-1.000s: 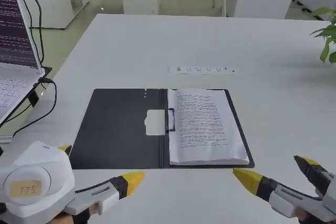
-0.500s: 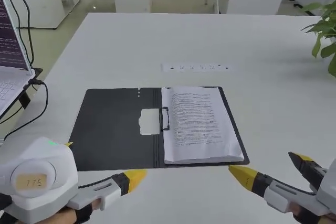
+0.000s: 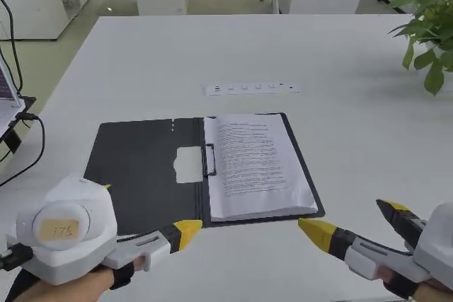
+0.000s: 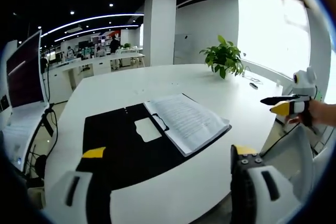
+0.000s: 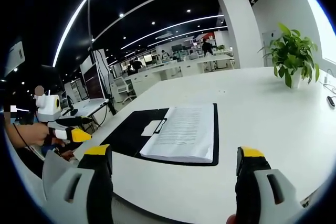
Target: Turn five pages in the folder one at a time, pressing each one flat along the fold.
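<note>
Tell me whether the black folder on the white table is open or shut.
Open. The black folder lies spread flat, its left inner cover showing and the white stack of printed pages resting on its right half.

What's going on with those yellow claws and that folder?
A person holds two claws at a white table. The left claw and the right claw are both open and hover by the table's near edge, touching nothing. A black folder lies open in front of them, with its stack of printed pages flat on the right side. No page lies on the left side, so the page turning has not started yet.
</note>
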`<state>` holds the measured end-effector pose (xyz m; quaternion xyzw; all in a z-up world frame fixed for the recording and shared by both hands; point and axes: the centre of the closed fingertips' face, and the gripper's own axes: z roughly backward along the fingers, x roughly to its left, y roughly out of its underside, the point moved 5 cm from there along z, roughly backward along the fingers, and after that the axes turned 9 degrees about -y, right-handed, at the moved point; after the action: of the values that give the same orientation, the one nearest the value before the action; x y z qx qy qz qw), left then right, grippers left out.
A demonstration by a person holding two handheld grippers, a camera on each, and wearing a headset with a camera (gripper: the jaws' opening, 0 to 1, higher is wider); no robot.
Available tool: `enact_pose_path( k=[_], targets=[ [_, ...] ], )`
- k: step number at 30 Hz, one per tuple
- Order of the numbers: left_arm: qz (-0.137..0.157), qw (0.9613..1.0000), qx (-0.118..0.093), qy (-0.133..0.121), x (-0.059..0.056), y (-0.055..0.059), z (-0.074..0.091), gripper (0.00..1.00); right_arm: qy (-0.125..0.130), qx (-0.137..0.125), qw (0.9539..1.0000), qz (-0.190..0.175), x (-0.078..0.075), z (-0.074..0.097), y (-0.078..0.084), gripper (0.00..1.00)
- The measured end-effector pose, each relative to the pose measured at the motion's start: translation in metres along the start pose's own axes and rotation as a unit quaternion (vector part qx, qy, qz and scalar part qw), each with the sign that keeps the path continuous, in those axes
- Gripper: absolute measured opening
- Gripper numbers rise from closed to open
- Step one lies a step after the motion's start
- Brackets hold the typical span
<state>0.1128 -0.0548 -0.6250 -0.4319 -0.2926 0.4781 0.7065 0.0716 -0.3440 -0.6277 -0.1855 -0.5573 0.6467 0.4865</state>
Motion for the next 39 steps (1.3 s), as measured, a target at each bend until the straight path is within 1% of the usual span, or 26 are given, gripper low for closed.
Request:
enact_pose_path(
  k=[3, 6, 7, 8, 10, 13, 16, 17, 18, 21, 24, 27, 29, 33, 36, 37, 39],
  targets=[
    [-0.015, 0.9998, 0.001, 0.009, -0.005, -0.004, -0.009, 0.93, 0.000, -0.001, 1.0000, -0.002, 0.000, -0.001, 0.001, 0.98],
    [-0.022, 0.9995, -0.001, 0.024, -0.015, -0.009, -0.024, 0.91, 0.001, 0.000, 1.0000, -0.003, 0.000, -0.002, 0.002, 0.98],
    [-0.026, 0.9992, 0.002, 0.032, -0.019, -0.010, -0.031, 0.90, 0.001, 0.000, 1.0000, -0.004, 0.000, -0.002, 0.002, 0.98],
    [-0.028, 0.9990, 0.003, 0.033, -0.020, -0.010, -0.033, 0.90, 0.002, -0.001, 1.0000, -0.004, 0.000, -0.003, 0.002, 0.98],
    [-0.035, 0.9983, 0.006, 0.047, -0.030, -0.010, -0.048, 0.89, 0.003, -0.002, 1.0000, -0.008, -0.001, -0.004, 0.003, 0.98],
    [-0.044, 0.9973, 0.011, 0.058, -0.040, -0.010, -0.061, 0.87, 0.007, -0.002, 0.9999, -0.011, -0.003, -0.004, 0.005, 0.97],
    [-0.057, 0.9955, 0.016, 0.073, -0.053, -0.009, -0.079, 0.85, 0.011, -0.001, 0.9999, -0.011, -0.004, -0.005, 0.006, 0.97],
    [-0.060, 0.9951, 0.016, 0.077, -0.056, -0.009, -0.084, 0.84, 0.011, -0.001, 0.9999, -0.011, -0.004, -0.005, 0.006, 0.97],
    [-0.063, 0.9943, 0.021, 0.084, -0.062, -0.008, -0.092, 0.83, 0.013, -0.001, 0.9998, -0.012, -0.005, -0.005, 0.006, 0.96],
    [-0.068, 0.9930, 0.027, 0.093, -0.073, -0.007, -0.106, 0.81, 0.017, -0.002, 0.9997, -0.015, -0.007, -0.006, 0.007, 0.96],
    [-0.070, 0.9919, 0.027, 0.102, -0.085, -0.007, -0.121, 0.78, 0.021, -0.003, 0.9996, -0.016, -0.009, -0.006, 0.006, 0.96],
    [-0.076, 0.9904, 0.034, 0.110, -0.098, -0.003, -0.137, 0.77, 0.024, -0.003, 0.9996, -0.017, -0.010, -0.008, 0.007, 0.95],
    [-0.077, 0.9901, 0.031, 0.113, -0.105, -0.003, -0.145, 0.75, 0.025, -0.004, 0.9995, -0.018, -0.011, -0.008, 0.006, 0.95],
    [-0.076, 0.9899, 0.031, 0.116, -0.116, -0.001, -0.158, 0.71, 0.029, -0.003, 0.9994, -0.020, -0.013, -0.010, 0.007, 0.94],
    [-0.079, 0.9895, 0.034, 0.116, -0.126, 0.004, -0.170, 0.69, 0.032, -0.003, 0.9992, -0.023, -0.016, -0.013, 0.008, 0.94],
    [-0.081, 0.9896, 0.034, 0.114, -0.128, 0.005, -0.173, 0.69, 0.032, -0.003, 0.9992, -0.024, -0.017, -0.013, 0.008, 0.93],
    [-0.095, 0.9887, 0.037, 0.110, -0.131, 0.010, -0.180, 0.64, 0.034, -0.004, 0.9990, -0.028, -0.018, -0.014, 0.008, 0.93]
  ],
)
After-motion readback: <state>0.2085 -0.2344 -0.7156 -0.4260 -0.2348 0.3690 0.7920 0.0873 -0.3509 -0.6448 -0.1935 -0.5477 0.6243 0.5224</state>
